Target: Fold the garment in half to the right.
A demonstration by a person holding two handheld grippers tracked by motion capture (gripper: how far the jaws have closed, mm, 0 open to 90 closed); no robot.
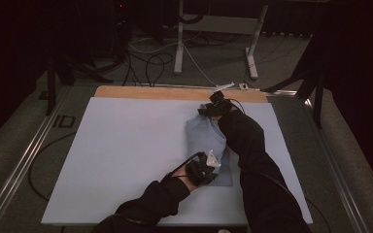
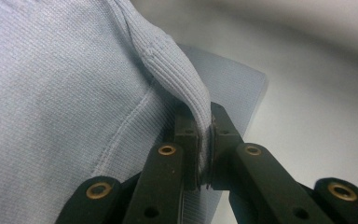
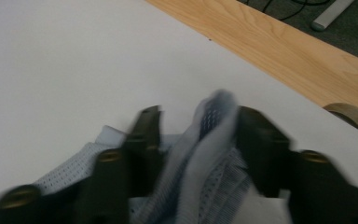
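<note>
Soft light-blue knit garment [image 1: 209,138] folded on the white table [image 1: 126,155], right of centre.
Left claw [image 2: 206,140] pinches its ribbed hem shut; right claw [image 3: 198,135], part-open, straddles far-edge fabric. Limp, light; grip seams.

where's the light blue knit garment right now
In the high view the light blue knit garment lies folded right of centre on the white table cover, between the left gripper at its near end and the right gripper at its far end.

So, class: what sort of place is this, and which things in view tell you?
Probably a lab or recording workspace: a white-covered table, loose cables on the carpeted floor, dark curtains around, and a person folding a light-blue garment with handheld tools.
</note>
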